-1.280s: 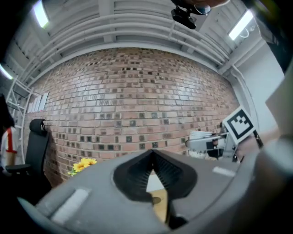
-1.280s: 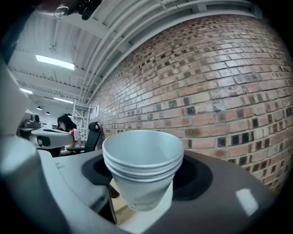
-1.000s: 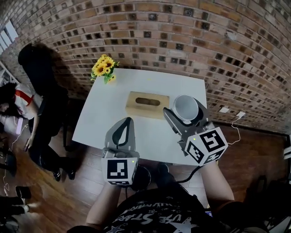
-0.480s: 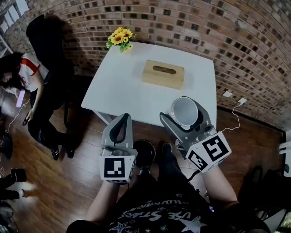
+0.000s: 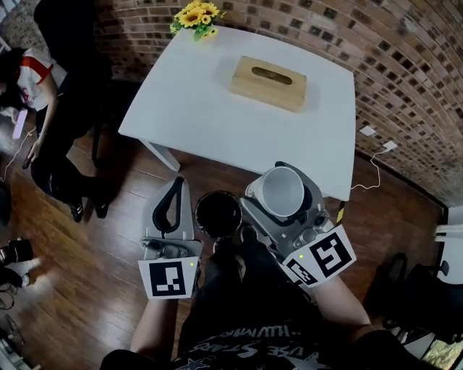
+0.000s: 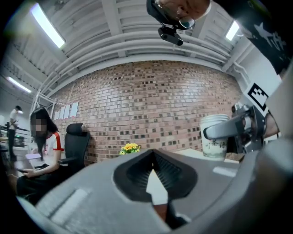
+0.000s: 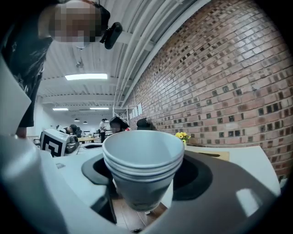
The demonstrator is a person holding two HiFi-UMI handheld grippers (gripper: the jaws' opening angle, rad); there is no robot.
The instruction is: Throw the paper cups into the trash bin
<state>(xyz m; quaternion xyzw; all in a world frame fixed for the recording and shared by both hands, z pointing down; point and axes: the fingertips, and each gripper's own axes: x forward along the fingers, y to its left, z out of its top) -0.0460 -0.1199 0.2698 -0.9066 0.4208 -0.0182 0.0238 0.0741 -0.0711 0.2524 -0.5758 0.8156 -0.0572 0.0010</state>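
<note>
A stack of white paper cups [image 5: 282, 194] [image 7: 143, 169] stands upright between the jaws of my right gripper [image 5: 275, 186] [image 7: 144, 185], which is shut on its sides. The stack hangs over the wooden floor, just off the table's near edge. It is right of the round black trash bin [image 5: 218, 214], whose dark opening faces up between my two grippers. My left gripper [image 5: 176, 189] [image 6: 153, 154] is shut and empty, just left of the bin. The left gripper view also catches the cups [image 6: 214, 137] at its right.
The white table [image 5: 195, 108] carries a wooden tissue box [image 5: 269, 82] and a bunch of sunflowers [image 5: 194, 14] at its far corner. A seated person [image 5: 32, 79] and a black chair are at the left. A cable [image 5: 372, 170] runs over the floor by the brick wall.
The view has pulled back from the table. Both grippers have come off the tabletop and now hang over the floor, and the black bin has appeared between them. The cups stay gripped.
</note>
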